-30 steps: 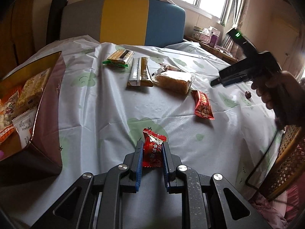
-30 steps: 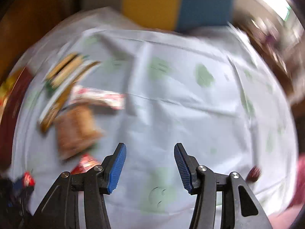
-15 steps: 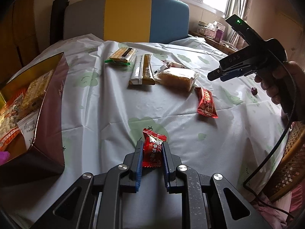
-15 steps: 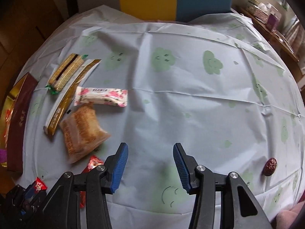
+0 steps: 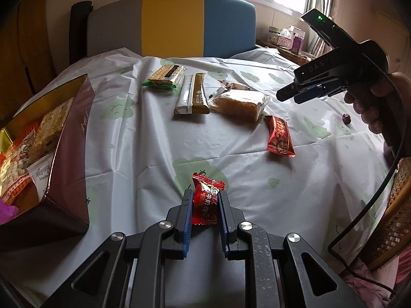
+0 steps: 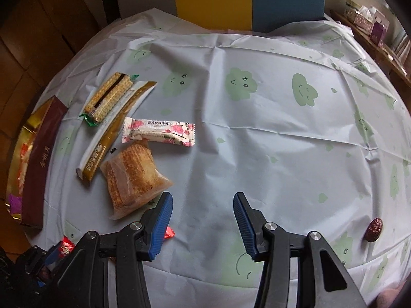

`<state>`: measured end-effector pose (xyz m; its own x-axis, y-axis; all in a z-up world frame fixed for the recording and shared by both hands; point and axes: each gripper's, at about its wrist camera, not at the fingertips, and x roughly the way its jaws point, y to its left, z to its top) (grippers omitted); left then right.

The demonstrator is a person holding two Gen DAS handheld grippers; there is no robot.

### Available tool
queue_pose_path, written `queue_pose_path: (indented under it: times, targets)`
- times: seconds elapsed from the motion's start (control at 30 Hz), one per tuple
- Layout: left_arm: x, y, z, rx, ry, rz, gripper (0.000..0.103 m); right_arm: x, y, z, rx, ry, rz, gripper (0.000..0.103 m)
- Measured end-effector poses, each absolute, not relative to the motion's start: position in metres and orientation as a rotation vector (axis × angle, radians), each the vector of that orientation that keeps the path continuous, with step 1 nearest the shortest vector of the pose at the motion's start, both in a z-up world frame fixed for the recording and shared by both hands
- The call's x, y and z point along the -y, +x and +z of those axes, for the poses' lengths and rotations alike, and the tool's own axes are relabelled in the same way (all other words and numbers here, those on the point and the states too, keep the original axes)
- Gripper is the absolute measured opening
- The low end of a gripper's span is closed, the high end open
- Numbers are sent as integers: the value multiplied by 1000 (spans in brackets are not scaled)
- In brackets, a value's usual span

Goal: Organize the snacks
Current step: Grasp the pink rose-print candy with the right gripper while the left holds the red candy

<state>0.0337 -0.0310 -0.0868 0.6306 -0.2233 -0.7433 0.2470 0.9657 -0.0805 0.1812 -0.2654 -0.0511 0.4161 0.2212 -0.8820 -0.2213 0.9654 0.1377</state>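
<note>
My left gripper [image 5: 205, 195] is shut on a small red candy [image 5: 206, 205], held just above the tablecloth [image 5: 143, 154]. An open maroon and gold box [image 5: 74, 138] with snacks inside stands to its left. On the cloth beyond lie a cracker pack [image 5: 164, 75], a gold and white stick [image 5: 192, 93], a bread packet [image 5: 241, 104] and a red wrapper [image 5: 280, 137]. My right gripper [image 6: 202, 197] hangs open and empty over bare cloth, just right of the bread packet [image 6: 133, 172]. A pink floral bar [image 6: 159, 131] lies behind the bread.
A dark red date [image 6: 375, 229] lies near the table's right edge. A grey, yellow and blue seat back [image 5: 174, 25] stands behind the table. A wicker chair [image 5: 395, 210] and a black cable [image 5: 364, 210] are at the right. A side shelf [image 6: 372, 23] holds tissue boxes.
The right gripper has come lower and nearer to the bread packet, still open. Its view has gone from blurred to sharp. The left gripper keeps hold of the candy in place.
</note>
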Motion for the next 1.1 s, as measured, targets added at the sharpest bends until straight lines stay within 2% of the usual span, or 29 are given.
queue_pose_path:
  times: [0.23, 0.6, 0.7, 0.83, 1.0, 1.1]
  targets:
    - [32, 33, -87, -838, 48, -268, 19, 267, 190, -52, -1105, 40, 284, 51]
    - [28, 33, -87, -832, 11, -286, 19, 277, 228, -58, -1153, 489, 375, 51]
    - [25, 33, -87, -835, -4, -294, 19, 263, 248, -73, -1211, 571, 368, 51]
    - [23, 33, -88, -832, -13, -305, 19, 251, 270, -80, -1193, 638, 286, 54]
    - [22, 33, -89, -827, -22, -315, 19, 240, 296, -69, -1146, 530, 193, 54]
    - [20, 33, -90, -824, -30, -319, 19, 223, 306, -61, -1161, 337, 147, 54]
